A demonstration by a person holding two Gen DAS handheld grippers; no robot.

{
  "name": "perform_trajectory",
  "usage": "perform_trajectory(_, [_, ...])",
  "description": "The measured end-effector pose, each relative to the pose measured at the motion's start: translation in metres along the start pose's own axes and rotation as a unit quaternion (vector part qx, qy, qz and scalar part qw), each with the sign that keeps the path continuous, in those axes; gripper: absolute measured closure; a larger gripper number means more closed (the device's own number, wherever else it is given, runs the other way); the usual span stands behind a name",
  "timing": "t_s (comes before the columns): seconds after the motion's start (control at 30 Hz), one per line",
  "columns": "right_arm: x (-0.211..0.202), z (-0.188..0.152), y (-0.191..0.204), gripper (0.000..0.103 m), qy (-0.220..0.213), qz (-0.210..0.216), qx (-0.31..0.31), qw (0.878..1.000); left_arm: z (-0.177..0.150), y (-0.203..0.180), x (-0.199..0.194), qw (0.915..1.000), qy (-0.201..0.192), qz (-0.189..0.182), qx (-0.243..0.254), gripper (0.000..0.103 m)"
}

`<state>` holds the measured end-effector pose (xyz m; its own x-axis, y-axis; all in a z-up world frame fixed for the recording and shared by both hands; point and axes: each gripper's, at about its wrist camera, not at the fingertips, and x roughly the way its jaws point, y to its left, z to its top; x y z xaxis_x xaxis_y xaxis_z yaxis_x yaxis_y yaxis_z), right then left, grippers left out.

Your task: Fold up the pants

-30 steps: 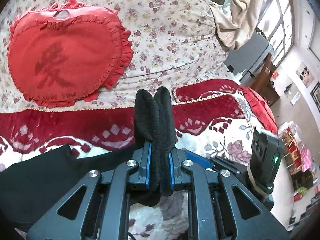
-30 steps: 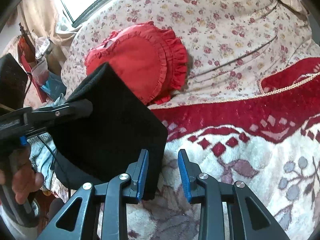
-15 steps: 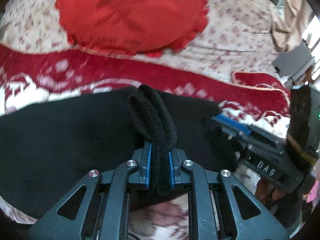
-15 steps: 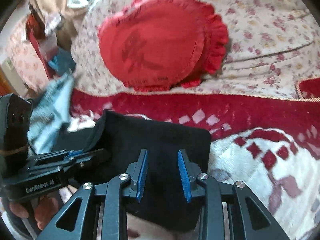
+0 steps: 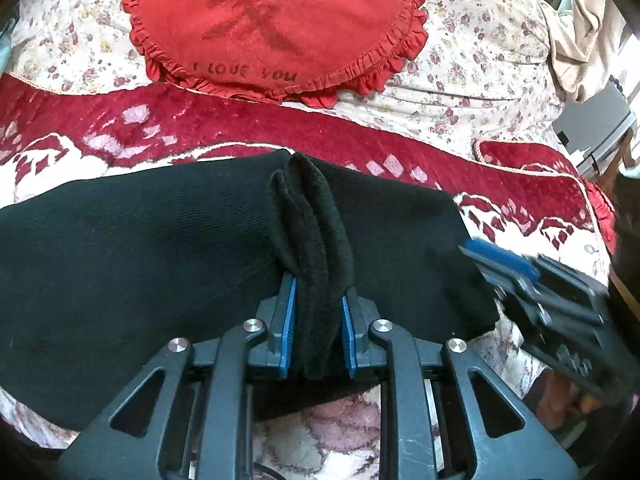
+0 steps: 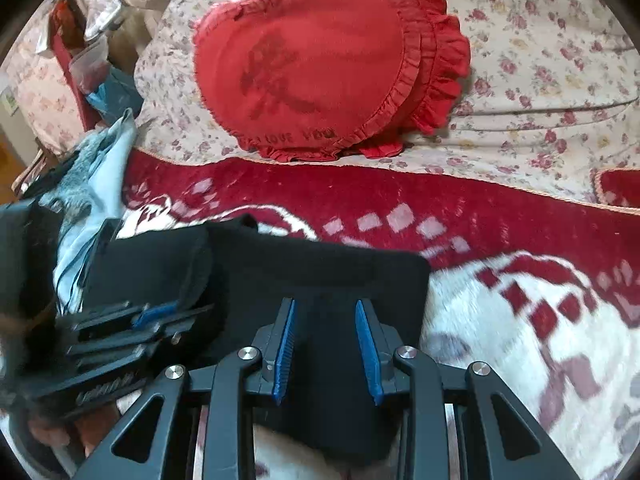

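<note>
One pair of black knit pants [image 5: 160, 248] lies folded flat on the bed [image 5: 500, 60], on its red-and-white plush blanket [image 6: 520, 320], near the bed's front edge. Left hand-held gripper [image 5: 316, 320] angled down, a bunched fleecy fold of pants between its blue pads; jaws opening, pads still touching cloth. Right hand-held gripper [image 6: 326, 348] angled down over the pants' right edge, jaws apart, gripping nothing. One red heart-shaped ruffled pillow [image 6: 320, 64] sits behind on the floral sheet.
</note>
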<state>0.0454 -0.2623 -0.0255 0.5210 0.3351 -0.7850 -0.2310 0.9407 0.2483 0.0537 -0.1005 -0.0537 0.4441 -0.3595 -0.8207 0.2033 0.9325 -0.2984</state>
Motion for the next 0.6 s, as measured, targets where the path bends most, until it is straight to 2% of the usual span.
perform_trajectory(0.13, [-0.005,-0.027,0.007,0.074,0.020,0.000,-0.006,1.000,-0.003,0.003,0.002,1.0000,0.002,0.000,-0.009,0.078])
perform_trajectory(0.23, [0.004,-0.040,0.009,0.073,0.023,-0.012,-0.015,1.000,-0.004,0.003,0.002,1.0000,-0.001,0.003,-0.009,0.077])
perform_trajectory(0.33, [0.001,-0.037,0.015,0.073,0.030,-0.022,-0.027,0.999,-0.006,0.003,-0.002,0.9999,0.001,0.005,-0.011,0.077])
perform_trajectory(0.47, [-0.006,-0.029,0.018,0.073,0.028,-0.006,-0.018,0.999,-0.009,0.008,-0.013,0.9998,-0.002,0.007,-0.018,0.076])
perform_trajectory(0.5, [-0.006,-0.027,0.020,0.073,0.026,-0.004,-0.017,1.000,-0.010,0.010,-0.017,0.9998,-0.003,0.007,-0.021,0.073])
perform_trajectory(0.57, [-0.006,-0.020,0.025,0.073,0.020,-0.002,-0.020,1.000,-0.014,0.016,-0.025,0.9996,-0.009,0.007,-0.027,0.056])
perform_trajectory(0.6, [-0.005,-0.015,0.028,0.073,0.016,0.000,-0.024,1.000,-0.017,0.020,-0.029,0.9994,-0.014,0.007,-0.031,0.055])
